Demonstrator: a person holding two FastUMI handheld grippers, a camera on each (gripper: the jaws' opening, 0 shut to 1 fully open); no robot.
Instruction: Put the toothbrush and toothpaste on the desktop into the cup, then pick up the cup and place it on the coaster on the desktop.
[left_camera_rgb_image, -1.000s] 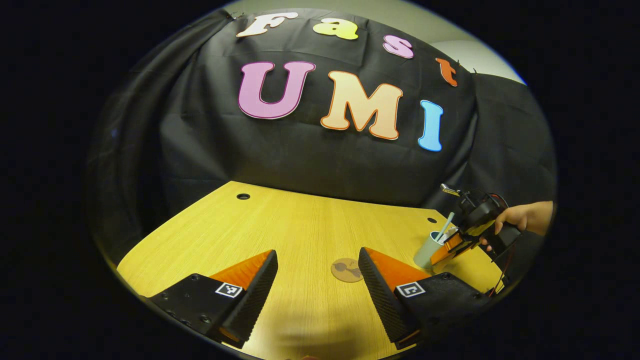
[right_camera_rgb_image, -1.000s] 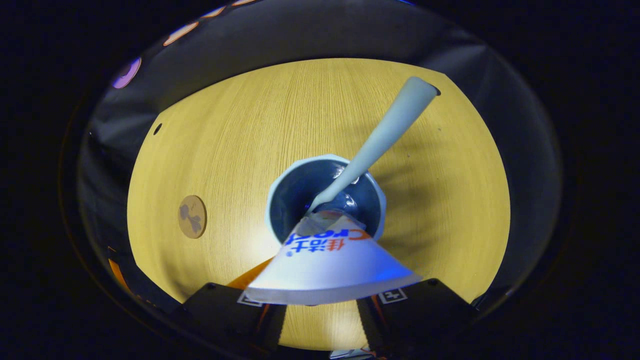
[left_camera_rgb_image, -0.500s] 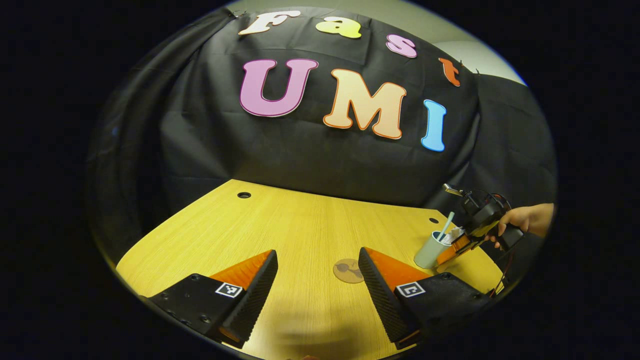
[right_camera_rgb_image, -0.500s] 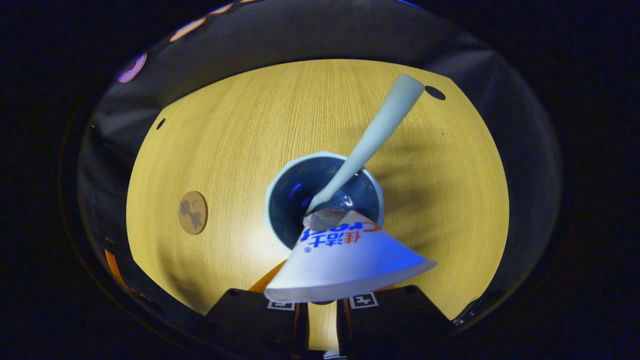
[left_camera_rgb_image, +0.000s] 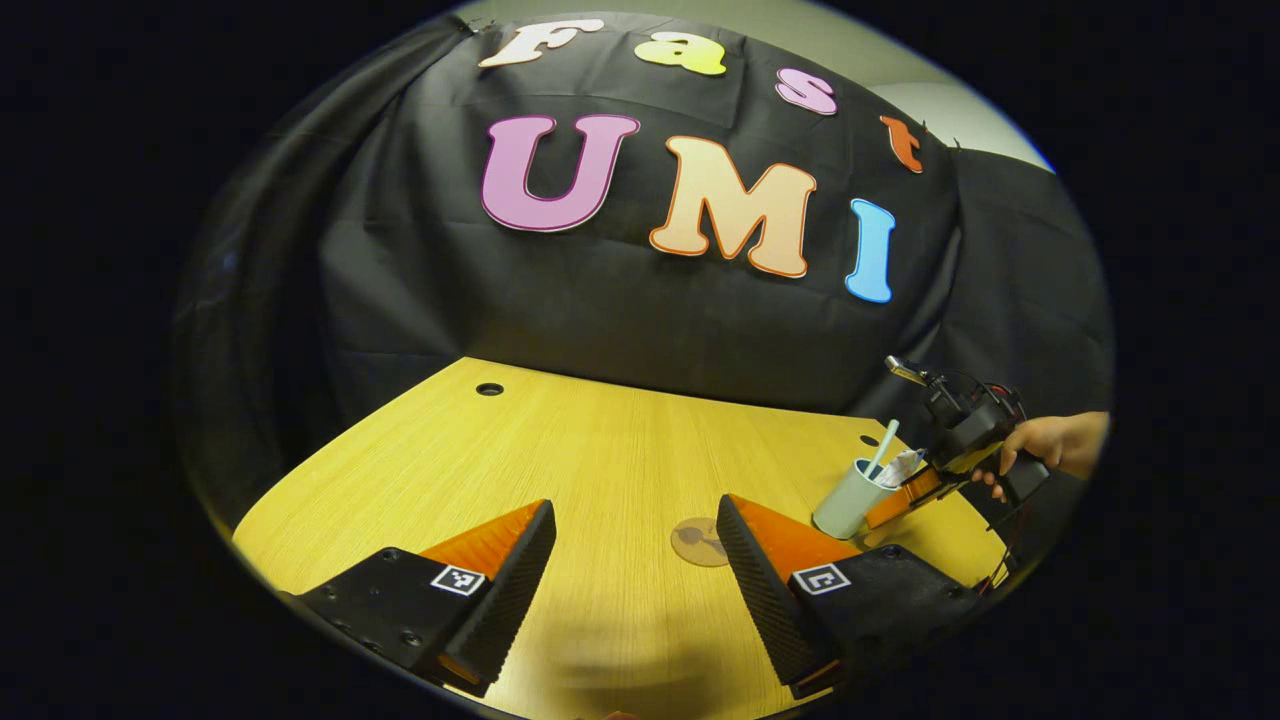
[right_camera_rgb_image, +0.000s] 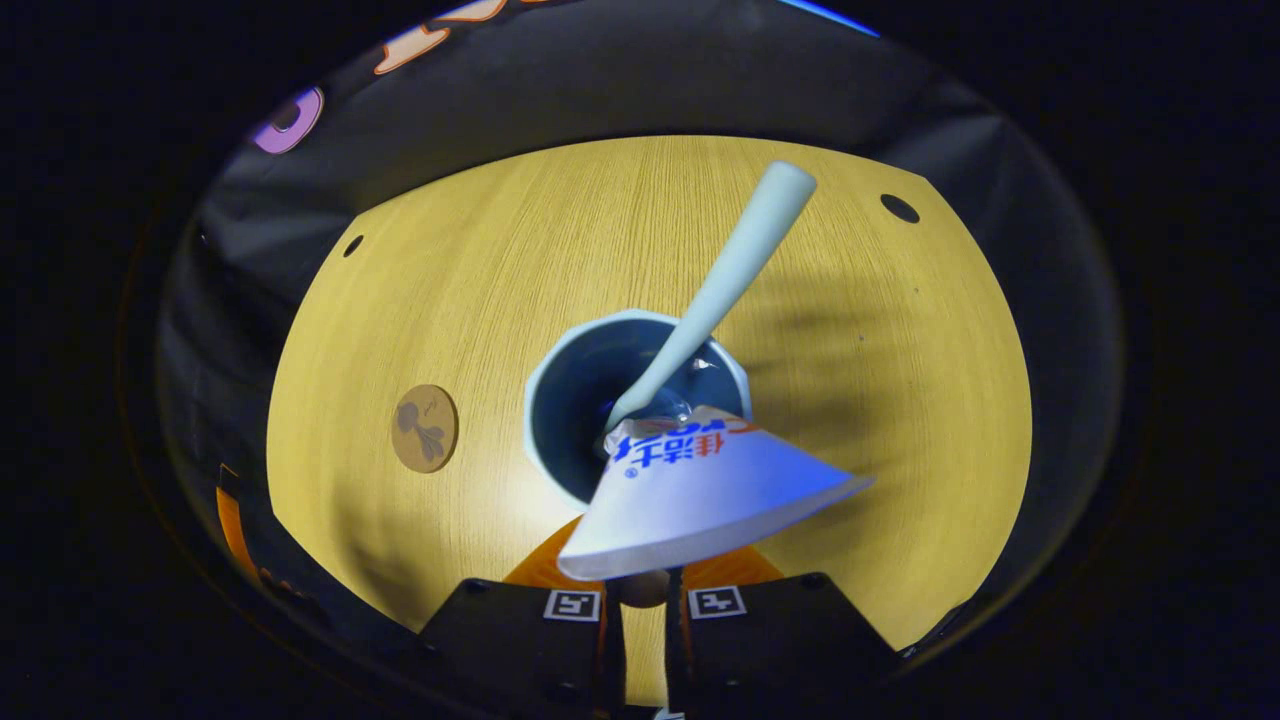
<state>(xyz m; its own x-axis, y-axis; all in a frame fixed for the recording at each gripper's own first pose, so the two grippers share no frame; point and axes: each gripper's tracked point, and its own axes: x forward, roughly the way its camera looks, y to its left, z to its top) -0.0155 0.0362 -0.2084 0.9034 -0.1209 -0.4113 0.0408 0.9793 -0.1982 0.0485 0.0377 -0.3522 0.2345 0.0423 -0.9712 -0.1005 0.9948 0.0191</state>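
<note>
Toothpaste (right_camera_rgb_image: 700, 490) nose-down in the cup (right_camera_rgb_image: 548, 352), flat tail up and leaning over the near rim toward the right claw (right_camera_rgb_image: 645, 592). Toothbrush (right_camera_rgb_image: 735, 270) in the same cup, handle slanting up and away over the far rim. Cup upright on the surface (right_camera_rgb_image: 480, 270), toward its right edge in the left gripper view, short of the back right corner. Not on the coaster (right_camera_rgb_image: 425, 428); coaster flat and bare, well apart from the cup on the left.

Against one second ago: right claw fingers (right_camera_rgb_image: 540, 640) much closer together, down to a narrow slit. Tube tail smaller in the right gripper view and more of the surface visible around the cup. Toothbrush lean about as before. In the left gripper view, the right claw and the hand (left_camera_rgb_image: 1050, 450) holding it a little farther toward the right edge; cup tilted slightly.

Right claw narrow; tube tail across the fingertips, so cannot tell whether pinching it or free of it.

Left claw (left_camera_rgb_image: 635, 560) wide, holding nothing, low over the near edge of the surface, unchanged. Coaster just ahead of its right finger.

Around: two round holes (right_camera_rgb_image: 899, 208) near the back corners of the surface. Black cloth wall (left_camera_rgb_image: 600, 290) behind.
</note>
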